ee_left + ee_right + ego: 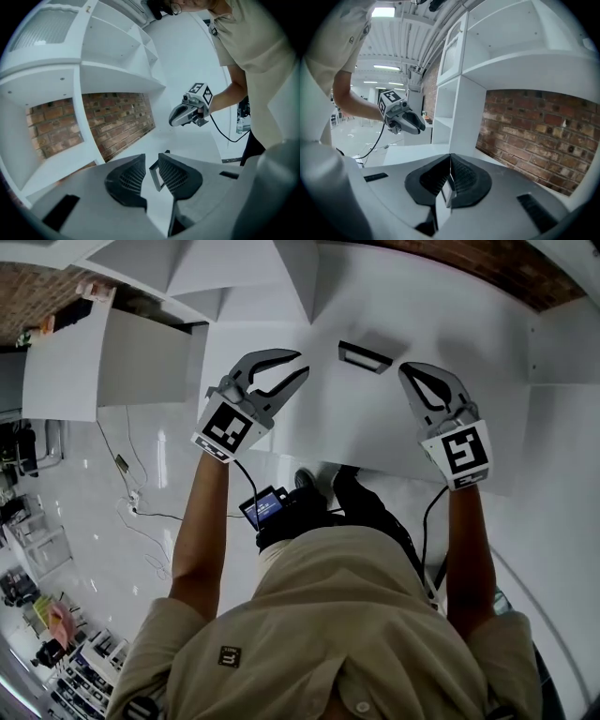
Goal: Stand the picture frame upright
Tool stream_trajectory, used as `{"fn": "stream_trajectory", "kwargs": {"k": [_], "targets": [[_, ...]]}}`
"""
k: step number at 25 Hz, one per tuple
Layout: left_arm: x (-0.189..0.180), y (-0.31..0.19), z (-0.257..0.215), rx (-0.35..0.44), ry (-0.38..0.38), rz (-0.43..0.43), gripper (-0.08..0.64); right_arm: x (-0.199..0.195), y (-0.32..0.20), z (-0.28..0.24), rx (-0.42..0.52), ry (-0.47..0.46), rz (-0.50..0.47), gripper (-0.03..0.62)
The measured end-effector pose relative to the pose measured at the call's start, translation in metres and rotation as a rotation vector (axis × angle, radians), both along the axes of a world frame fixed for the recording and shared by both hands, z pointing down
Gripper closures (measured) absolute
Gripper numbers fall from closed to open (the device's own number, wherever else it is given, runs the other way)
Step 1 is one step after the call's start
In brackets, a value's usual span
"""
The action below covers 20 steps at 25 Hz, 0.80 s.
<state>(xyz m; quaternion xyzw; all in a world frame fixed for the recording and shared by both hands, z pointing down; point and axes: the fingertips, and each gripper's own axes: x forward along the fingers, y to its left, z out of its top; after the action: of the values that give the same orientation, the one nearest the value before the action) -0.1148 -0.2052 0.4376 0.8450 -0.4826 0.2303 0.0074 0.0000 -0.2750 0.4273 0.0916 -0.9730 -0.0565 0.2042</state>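
Note:
A small dark picture frame [364, 356] lies on the white table [281, 427], between my two grippers and a little beyond their tips. My left gripper [302, 363] is open, its tips to the frame's left. In the left gripper view the picture frame [154, 177] shows through the gap of the left gripper [151, 157], untouched by the pads. My right gripper [405, 368] is shut, its tips close by the frame's right end. In the right gripper view, the picture frame [446, 191] shows low behind the closed tips of the right gripper [450, 158]. I see no grip on it.
White shelving [234, 277] stands at the back of the table, with a brick wall [543, 131] behind its open compartments. A white box unit [141, 357] stands left of the table. Cables [131, 498] run across the glossy floor. The table's near edge [394, 472] is by my legs.

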Motion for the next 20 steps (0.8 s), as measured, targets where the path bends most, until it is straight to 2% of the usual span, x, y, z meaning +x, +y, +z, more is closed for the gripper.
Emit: {"fn": "stream_trajectory", "kwargs": {"k": [2, 5, 10, 20], "targets": [[-0.007, 0.012, -0.02, 0.027, 0.034, -0.034, 0.478, -0.003, 0.013, -0.017, -0.024, -0.027, 0.007, 0.586], [-0.016, 0.036, -0.049, 0.064, 0.082, -0.068, 0.55, -0.011, 0.037, -0.04, -0.051, -0.046, 0.015, 0.588], [-0.021, 0.09, -0.093, 0.102, 0.13, -0.057, 0.554, -0.021, 0.09, -0.087, -0.01, -0.055, 0.026, 0.588], [-0.019, 0.206, -0.161, 0.217, 0.1, 0.05, 0.554, -0.006, 0.221, -0.146, 0.008, -0.084, 0.138, 0.589]]}}
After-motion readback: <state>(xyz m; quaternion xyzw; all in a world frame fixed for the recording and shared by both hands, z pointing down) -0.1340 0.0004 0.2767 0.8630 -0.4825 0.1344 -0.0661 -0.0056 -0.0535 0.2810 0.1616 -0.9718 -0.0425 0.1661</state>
